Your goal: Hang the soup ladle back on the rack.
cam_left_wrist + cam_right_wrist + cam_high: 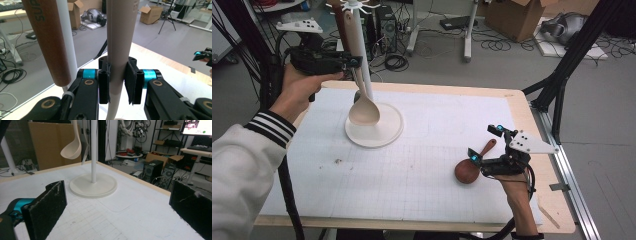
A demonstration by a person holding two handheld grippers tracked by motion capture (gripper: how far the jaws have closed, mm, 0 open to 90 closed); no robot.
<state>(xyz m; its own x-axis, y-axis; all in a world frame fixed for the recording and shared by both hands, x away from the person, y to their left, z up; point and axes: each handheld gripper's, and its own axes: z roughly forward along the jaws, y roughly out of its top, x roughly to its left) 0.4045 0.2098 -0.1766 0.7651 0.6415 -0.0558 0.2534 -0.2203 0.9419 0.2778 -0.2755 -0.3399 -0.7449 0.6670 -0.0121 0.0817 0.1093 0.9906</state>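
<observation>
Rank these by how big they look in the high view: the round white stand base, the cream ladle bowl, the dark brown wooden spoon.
1. Round white stand base, clearly the widest.
2 and 3. Dark brown wooden spoon and cream ladle bowl: too close to rank; the spoon is partly hidden by the right gripper, and the ladle hangs nearer the camera.

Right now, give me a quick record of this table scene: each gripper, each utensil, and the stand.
left gripper: shut on the cream ladle's handle, held up beside the stand pole
cream ladle: bowl hangs above the stand base
right gripper: open, near the brown spoon
brown spoon: lying on the table
stand: upright, round white base
brown handle: beside the pole
</observation>
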